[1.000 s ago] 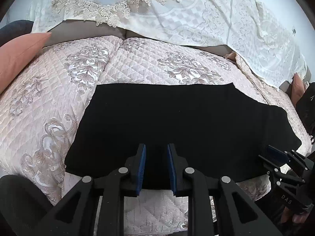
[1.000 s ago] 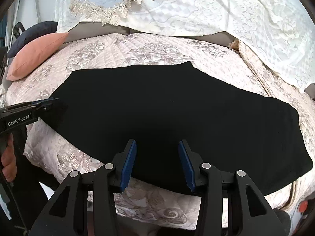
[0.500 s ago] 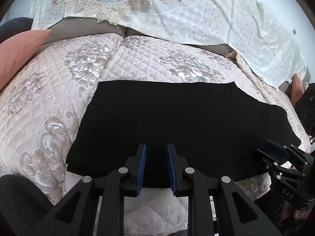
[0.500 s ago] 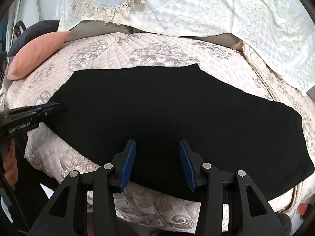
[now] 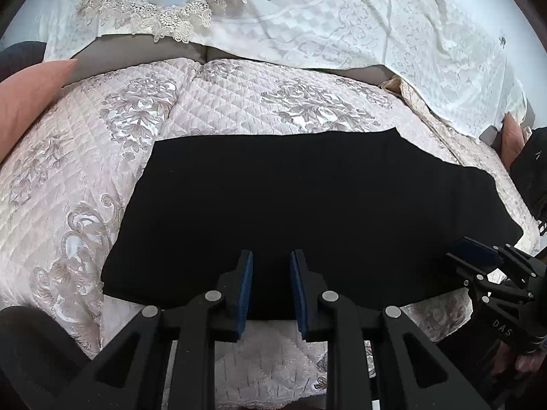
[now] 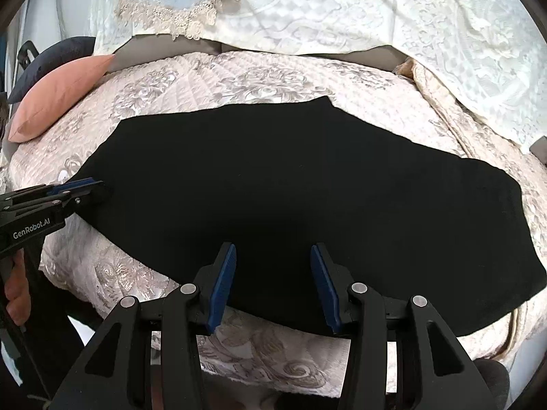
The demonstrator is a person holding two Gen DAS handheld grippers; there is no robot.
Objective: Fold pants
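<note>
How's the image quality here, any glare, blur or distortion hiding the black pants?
Left wrist view: strong fisheye bending, dark corners, sheen on the quilt; pants sharp-edged but featureless black. Right wrist view: same bending, pants show no visible folds, no motion blur.

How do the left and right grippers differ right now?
The left gripper has its fingers close together, a narrow gap; the right gripper is spread much wider. The left one sits over the near edge of the black pants toward their left end, the right toward the right end. Both are empty.
</note>
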